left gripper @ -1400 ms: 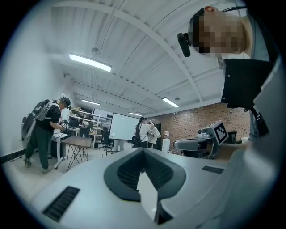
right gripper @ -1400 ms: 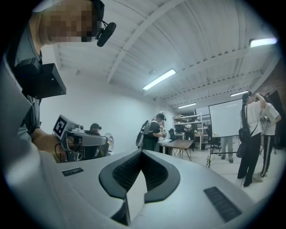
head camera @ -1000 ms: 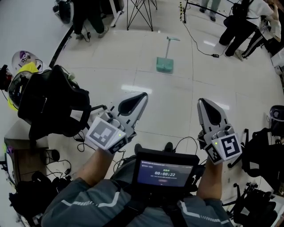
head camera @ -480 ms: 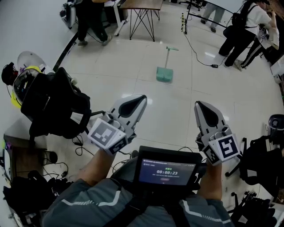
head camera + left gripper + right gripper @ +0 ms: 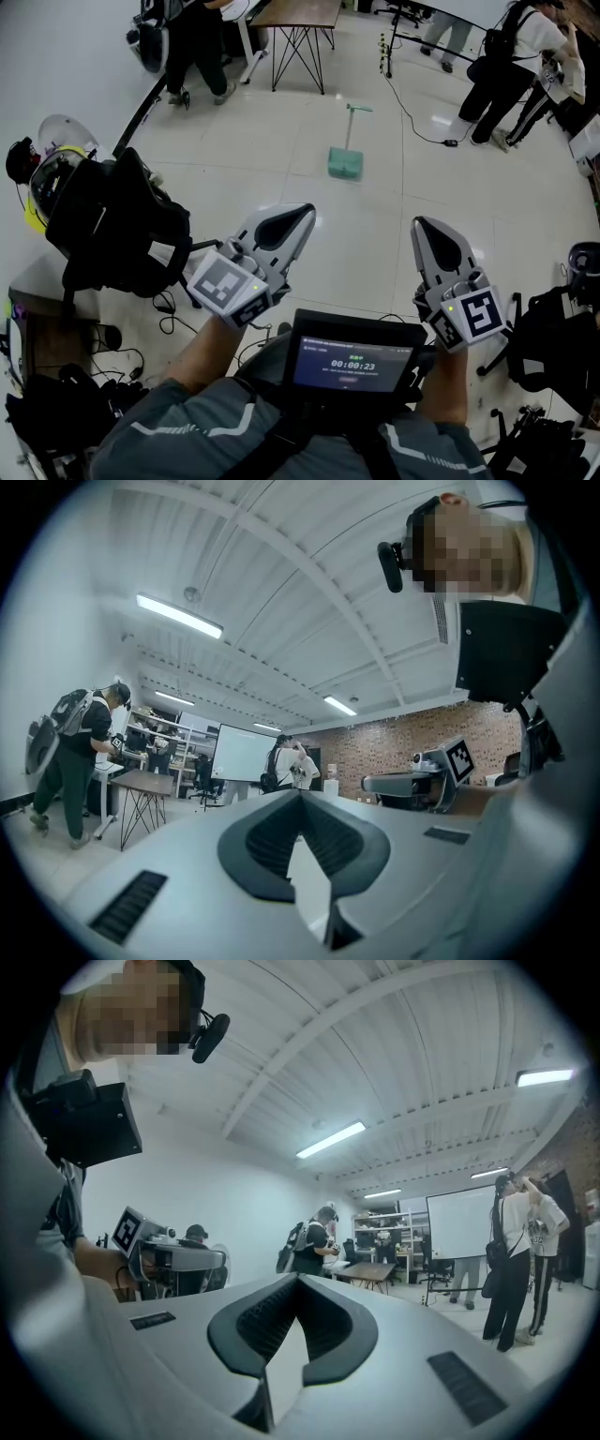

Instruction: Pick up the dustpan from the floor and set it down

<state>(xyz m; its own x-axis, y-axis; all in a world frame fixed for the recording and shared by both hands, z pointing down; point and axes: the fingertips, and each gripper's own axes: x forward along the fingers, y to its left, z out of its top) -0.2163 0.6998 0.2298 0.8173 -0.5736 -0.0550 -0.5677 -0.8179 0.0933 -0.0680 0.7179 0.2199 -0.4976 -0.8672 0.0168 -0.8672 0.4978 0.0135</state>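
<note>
Got both pairs of jaws closed tip to tip, gripping nothing: left gripper with just that leaf-shaped gap behind the tips, same deal on the right gripper. Held side by side, well apart, pointing level out over the floor. Checked both gripper views too: only room and ceiling past the tips.

Versus a second ago, not much. Same closed jaws, same pose either side of the chest screen, with the timer one tick further on. Looks like the head camera tipping up more than anything: more of the far room in shot now, including a table on black legs, and the dustpan lower in the head view. Still parked on the same patch of floor though.

About that dustpan: green, well ahead of both grippers, touched by neither. Standing on its pan with the handle sticking up, long axis running from pan to handle tip away from the person, leaning slightly right in the head view. Can't tell which way the mouth faces. Black backpack off to the left, near the left gripper.
</note>
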